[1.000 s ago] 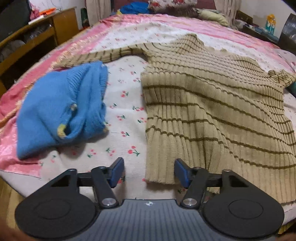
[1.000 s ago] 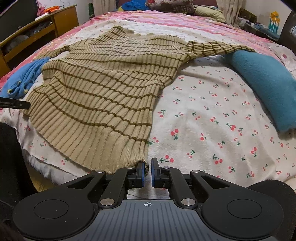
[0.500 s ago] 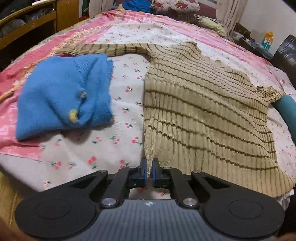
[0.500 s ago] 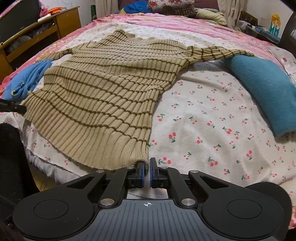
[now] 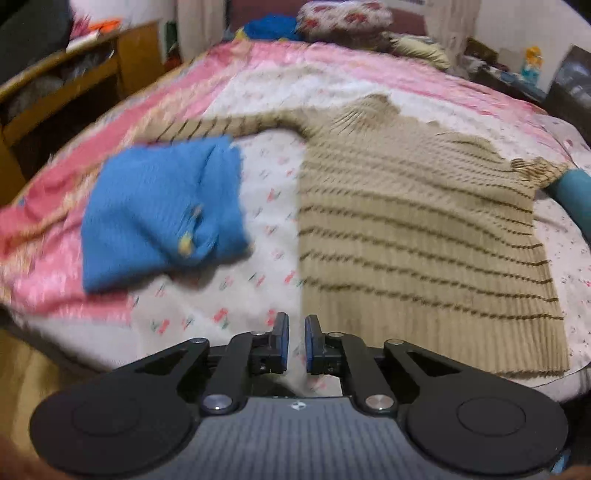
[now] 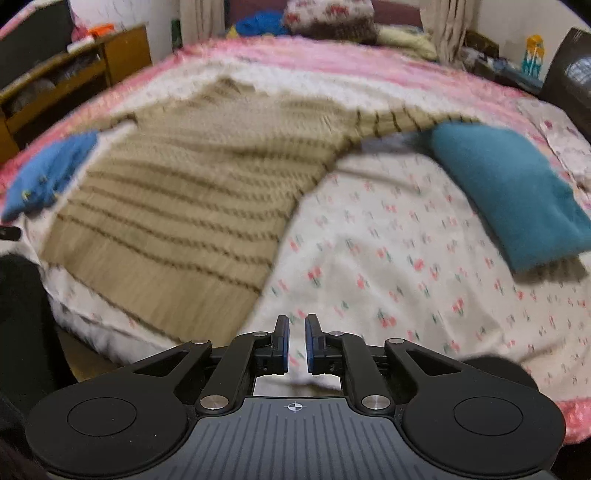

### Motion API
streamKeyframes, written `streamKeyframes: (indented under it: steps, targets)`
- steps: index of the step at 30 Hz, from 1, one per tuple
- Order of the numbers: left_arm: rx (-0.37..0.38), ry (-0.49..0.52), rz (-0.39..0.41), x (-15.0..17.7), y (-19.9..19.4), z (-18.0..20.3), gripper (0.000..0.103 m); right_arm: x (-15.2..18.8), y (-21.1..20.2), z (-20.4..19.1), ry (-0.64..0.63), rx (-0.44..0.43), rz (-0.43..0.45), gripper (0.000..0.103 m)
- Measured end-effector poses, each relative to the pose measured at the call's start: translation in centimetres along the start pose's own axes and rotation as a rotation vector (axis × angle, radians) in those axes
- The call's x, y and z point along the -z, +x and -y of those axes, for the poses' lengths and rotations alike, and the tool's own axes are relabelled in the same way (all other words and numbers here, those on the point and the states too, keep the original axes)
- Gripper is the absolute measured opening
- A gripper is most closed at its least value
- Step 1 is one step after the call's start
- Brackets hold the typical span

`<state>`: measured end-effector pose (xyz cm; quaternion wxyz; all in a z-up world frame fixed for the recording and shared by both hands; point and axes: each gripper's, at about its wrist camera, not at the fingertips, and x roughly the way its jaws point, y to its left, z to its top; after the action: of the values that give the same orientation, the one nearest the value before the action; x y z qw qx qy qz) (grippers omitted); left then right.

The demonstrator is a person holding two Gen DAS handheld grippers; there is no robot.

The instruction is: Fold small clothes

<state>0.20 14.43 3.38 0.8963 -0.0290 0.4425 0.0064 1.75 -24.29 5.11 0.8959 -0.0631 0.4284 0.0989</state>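
A tan ribbed sweater with dark stripes (image 5: 417, 229) lies spread flat on the flowered bedsheet (image 5: 269, 206), sleeves out to both sides; it also shows in the right wrist view (image 6: 192, 206). My left gripper (image 5: 296, 341) is near the bed's front edge, just left of the sweater's lower left hem corner, jaws slightly apart with nothing between them. My right gripper (image 6: 296, 341) is just right of the lower right hem corner, jaws slightly apart and empty. Both views are blurred.
A folded blue knit garment (image 5: 162, 210) lies left of the sweater. A folded teal garment (image 6: 513, 195) lies to its right. Pillows (image 6: 328, 18) sit at the bed's head. A wooden shelf (image 5: 62, 85) stands on the left.
Both grippers were shut on the sweater's hem corners half a second ago. They have let go, opened slightly and pulled back; the sweater now lies flat.
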Motion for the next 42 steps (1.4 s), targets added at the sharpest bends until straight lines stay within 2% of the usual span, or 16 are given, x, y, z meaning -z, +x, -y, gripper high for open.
streamKeyframes:
  steps: [3, 6, 10, 15, 19, 24, 30, 34, 37, 42]
  targets:
    - [0.037, 0.057, 0.021, -1.0, 0.4, 2.6, 0.024, -1.2, 0.6, -1.7, -0.021, -0.043, 0.028, 0.011]
    - [0.043, 0.132, 0.044, -1.6, 1.0, 5.4, 0.031, -1.9, 1.7, -3.4, -0.039, -0.076, 0.036, 0.011]
    - [0.051, 0.187, 0.047, -2.3, 2.2, 7.7, 0.037, -2.1, 4.1, -4.8, -0.054, -0.114, -0.012, 0.011]
    - [0.029, 0.208, -0.012, -2.2, 4.5, 8.9, 0.038, -0.9, 7.0, -5.1, -0.085, -0.087, -0.123, 0.011]
    - [-0.001, 0.237, -0.082, -1.5, 6.3, 9.5, 0.038, -0.8, 7.3, -4.8, -0.071, -0.092, -0.144, 0.011]
    - [-0.024, 0.266, -0.09, -1.6, 6.6, 10.0, 0.04, -1.2, 6.5, -4.8, -0.092, -0.08, -0.126, 0.011]
    - [-0.025, 0.271, -0.07, -2.1, 6.2, 10.6, 0.043, -2.9, 5.5, -4.8, -0.071, -0.088, -0.059, 0.011]
    - [-0.012, 0.267, -0.029, -3.0, 5.7, 11.3, 0.052, -4.1, 6.0, -4.6, -0.056, -0.074, -0.035, 0.013]
    - [-0.035, 0.281, -0.004, -3.7, 5.7, 11.9, 0.055, -5.1, 6.7, -4.3, -0.032, -0.065, -0.015, 0.017]
    - [-0.045, 0.287, 0.01, -4.8, 6.2, 12.6, 0.058, -6.0, 7.7, -4.0, -0.003, -0.07, -0.005, 0.017]
